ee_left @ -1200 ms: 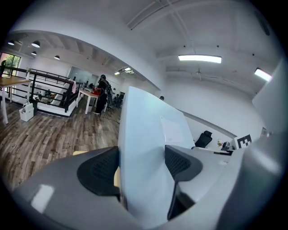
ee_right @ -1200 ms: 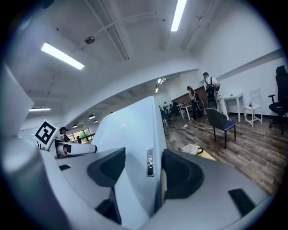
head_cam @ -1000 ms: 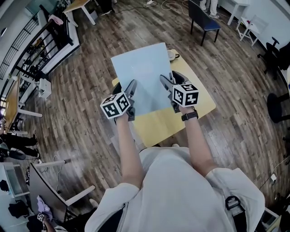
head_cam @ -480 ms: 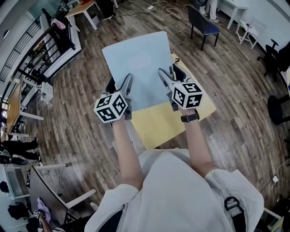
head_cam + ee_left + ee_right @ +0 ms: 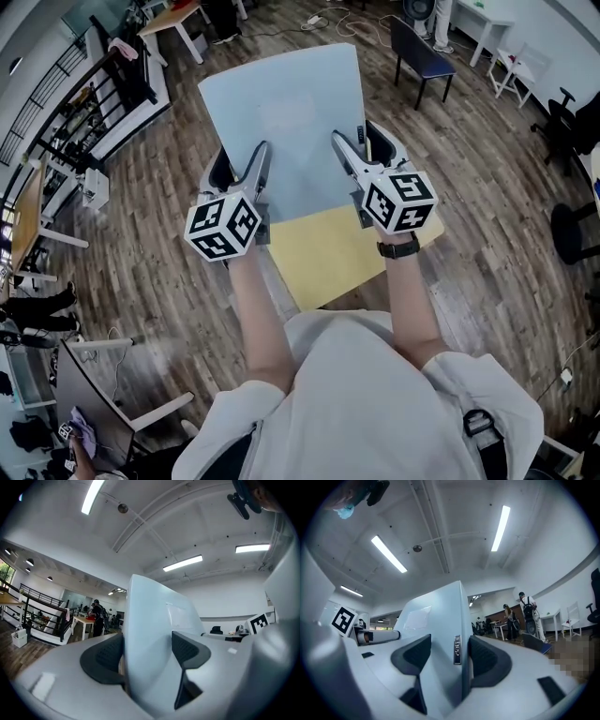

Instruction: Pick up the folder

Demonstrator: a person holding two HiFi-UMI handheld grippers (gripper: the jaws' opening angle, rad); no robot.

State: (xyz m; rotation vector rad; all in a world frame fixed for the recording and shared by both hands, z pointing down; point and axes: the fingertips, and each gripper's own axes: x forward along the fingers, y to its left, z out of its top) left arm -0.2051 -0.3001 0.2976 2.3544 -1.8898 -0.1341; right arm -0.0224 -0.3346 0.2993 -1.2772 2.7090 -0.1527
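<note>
The folder is a pale blue flat sheet-like case, held level in the air above the yellow table. My left gripper is shut on its left edge and my right gripper is shut on its right edge. In the left gripper view the folder stands edge-on between the two dark pads of the left gripper. In the right gripper view the folder, with a small metal clip on its edge, sits between the pads of the right gripper.
A blue chair stands beyond the table at the upper right. A black railing runs along the left, with desks behind it. People stand at tables far off in both gripper views. Wooden floor surrounds the table.
Both grippers have risen together with the folder. It has come off the yellow table and now looks larger and closer to the head camera.
</note>
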